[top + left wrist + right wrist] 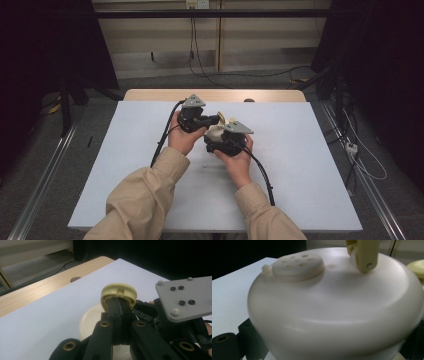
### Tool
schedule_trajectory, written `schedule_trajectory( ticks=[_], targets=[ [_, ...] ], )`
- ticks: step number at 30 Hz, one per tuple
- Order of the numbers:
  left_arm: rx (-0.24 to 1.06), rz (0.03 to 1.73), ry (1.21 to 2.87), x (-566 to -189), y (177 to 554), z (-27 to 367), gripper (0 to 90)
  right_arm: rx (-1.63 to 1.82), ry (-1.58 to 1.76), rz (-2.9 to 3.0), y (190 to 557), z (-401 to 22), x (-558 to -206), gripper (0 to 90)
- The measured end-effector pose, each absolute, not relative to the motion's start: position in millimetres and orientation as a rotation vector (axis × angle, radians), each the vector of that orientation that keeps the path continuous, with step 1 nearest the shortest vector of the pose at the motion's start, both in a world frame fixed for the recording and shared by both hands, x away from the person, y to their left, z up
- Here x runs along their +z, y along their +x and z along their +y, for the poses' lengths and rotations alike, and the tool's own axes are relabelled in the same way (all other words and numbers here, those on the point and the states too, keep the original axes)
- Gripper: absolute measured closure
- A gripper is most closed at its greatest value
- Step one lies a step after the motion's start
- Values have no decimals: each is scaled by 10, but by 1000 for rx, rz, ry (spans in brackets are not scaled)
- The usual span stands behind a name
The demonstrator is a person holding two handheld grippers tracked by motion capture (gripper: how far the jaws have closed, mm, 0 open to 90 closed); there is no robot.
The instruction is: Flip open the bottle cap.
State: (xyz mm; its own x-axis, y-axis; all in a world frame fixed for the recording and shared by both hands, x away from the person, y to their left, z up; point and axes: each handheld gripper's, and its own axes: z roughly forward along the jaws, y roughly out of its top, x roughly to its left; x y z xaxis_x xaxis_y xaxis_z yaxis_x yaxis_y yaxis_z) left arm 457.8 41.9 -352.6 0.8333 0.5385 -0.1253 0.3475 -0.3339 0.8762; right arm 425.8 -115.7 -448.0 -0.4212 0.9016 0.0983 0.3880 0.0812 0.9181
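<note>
Left tongs [119, 305] pinched shut on yellow lid [119, 293]; right tongs [218, 142] hugging cream pot [332, 307], strainer holes [298, 261] up close.

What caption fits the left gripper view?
Left gripper shut on a yellow round cap above a cream kettle.

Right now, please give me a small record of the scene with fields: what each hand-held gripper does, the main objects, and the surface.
left hand-held gripper: jaws shut on the rim of a yellow lid
right hand-held gripper: against a white round container; its jaw state cannot be told
container top: round cap with small holes, yellow hinge piece
surface: white table
</note>
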Motion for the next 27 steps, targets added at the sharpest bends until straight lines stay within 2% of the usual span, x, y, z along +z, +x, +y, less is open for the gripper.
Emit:
schedule_trajectory(
  ticks=[27],
  targets=[
    [209, 645, 1952, -3528, 4605, 343, 900, 1322, 1271, 1857, 4258, -1156, -4481, 65]
  ],
)
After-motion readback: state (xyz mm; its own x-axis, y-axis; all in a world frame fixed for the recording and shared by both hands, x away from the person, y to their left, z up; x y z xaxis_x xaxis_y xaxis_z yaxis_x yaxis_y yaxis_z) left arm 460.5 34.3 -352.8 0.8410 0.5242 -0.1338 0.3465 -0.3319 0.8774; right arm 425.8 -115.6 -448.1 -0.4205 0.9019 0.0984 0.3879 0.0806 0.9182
